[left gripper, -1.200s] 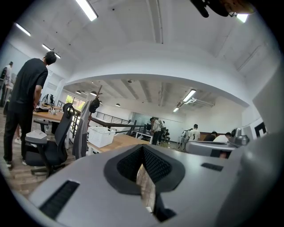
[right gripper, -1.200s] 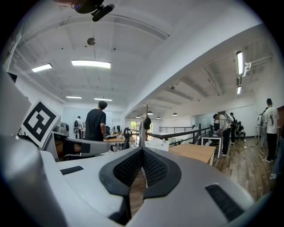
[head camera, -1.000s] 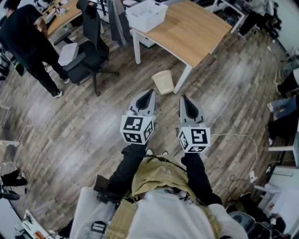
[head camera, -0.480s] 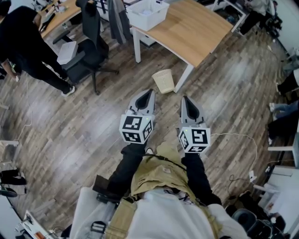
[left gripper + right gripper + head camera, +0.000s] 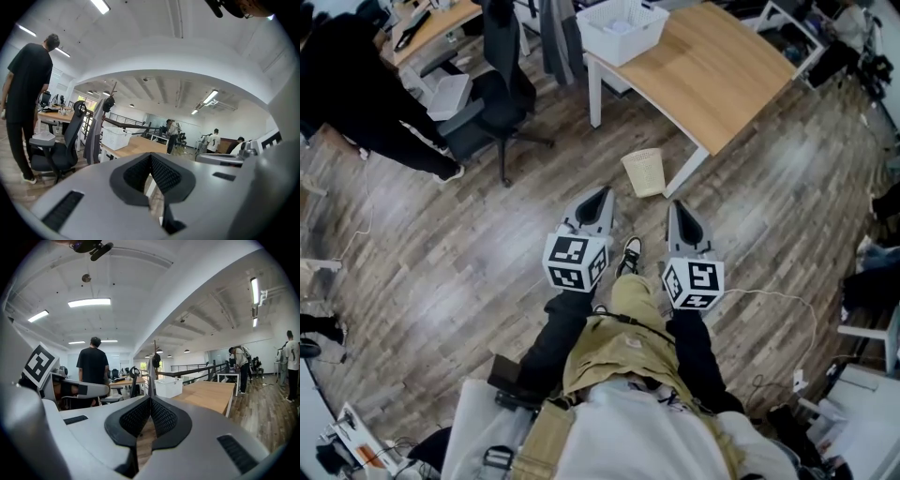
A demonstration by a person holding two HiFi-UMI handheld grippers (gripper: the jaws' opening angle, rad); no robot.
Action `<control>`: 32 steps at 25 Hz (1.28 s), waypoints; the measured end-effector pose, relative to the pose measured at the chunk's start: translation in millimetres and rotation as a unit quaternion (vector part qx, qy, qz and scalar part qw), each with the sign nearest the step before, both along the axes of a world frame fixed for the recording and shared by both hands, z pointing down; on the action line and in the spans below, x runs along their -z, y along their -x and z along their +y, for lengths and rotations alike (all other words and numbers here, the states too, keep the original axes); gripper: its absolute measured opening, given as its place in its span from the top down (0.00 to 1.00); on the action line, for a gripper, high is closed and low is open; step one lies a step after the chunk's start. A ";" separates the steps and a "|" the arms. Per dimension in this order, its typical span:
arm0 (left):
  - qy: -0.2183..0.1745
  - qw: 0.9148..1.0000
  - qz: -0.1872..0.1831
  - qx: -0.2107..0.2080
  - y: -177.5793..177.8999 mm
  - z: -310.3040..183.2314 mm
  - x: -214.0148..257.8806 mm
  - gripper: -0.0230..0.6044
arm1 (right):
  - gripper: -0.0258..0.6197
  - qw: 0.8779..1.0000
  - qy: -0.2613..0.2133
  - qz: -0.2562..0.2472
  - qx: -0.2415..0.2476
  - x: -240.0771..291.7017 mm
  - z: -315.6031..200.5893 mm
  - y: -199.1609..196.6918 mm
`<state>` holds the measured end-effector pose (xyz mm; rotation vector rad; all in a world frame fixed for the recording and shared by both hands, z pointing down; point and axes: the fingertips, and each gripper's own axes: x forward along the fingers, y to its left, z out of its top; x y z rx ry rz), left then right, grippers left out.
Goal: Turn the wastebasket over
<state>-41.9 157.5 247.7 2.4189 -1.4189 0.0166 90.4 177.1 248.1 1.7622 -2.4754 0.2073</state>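
A small cream wastebasket (image 5: 645, 172) lies on the wood floor beside the white leg of a wooden table (image 5: 712, 70), its mouth turned toward the upper left. My left gripper (image 5: 601, 193) is held in the air short of it, to its lower left, jaws shut with nothing between them. A little to the right, my right gripper (image 5: 679, 205) is also shut and empty, just below and right of the basket. Neither gripper view shows the basket; my left gripper (image 5: 150, 157) and my right gripper (image 5: 150, 400) each look level across the room past closed pads.
A black office chair (image 5: 502, 80) stands left of the table, and a white crate (image 5: 623, 28) sits on the tabletop. A person in black (image 5: 370, 94) stands at the far left. My shoe (image 5: 629, 254) is on the floor between the grippers. A white cable (image 5: 769, 292) runs across the floor on the right.
My view has shifted forward, so the table, chair and basket sit lower in the picture. A foot has stepped out between the grippers. The person in black has moved left. Both grippers stay shut.
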 end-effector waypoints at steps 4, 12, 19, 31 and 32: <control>0.009 1.000 -0.006 0.010 -1.6 -47.9 -3.5 0.96 | 0.93 1.000 0.005 -0.008 0.020 -1.8 -52.0 2.3; 0.045 0.999 -0.016 -0.007 -51.6 -154.4 -20.9 0.96 | 0.93 0.998 0.038 -0.029 0.033 -17.2 -160.6 -29.1; 0.061 0.997 -0.036 -0.015 -81.2 -216.6 -26.9 0.96 | 0.93 0.996 0.062 -0.055 0.040 -32.4 -225.6 -54.8; 0.130 0.991 -0.029 0.022 -52.6 -241.0 -101.4 0.96 | 0.93 0.988 0.135 -0.043 0.061 -105.8 -258.7 -55.2; 0.138 0.990 -0.028 0.022 -48.2 -240.2 -114.6 0.96 | 0.93 0.987 0.140 -0.040 0.064 -116.2 -257.9 -51.5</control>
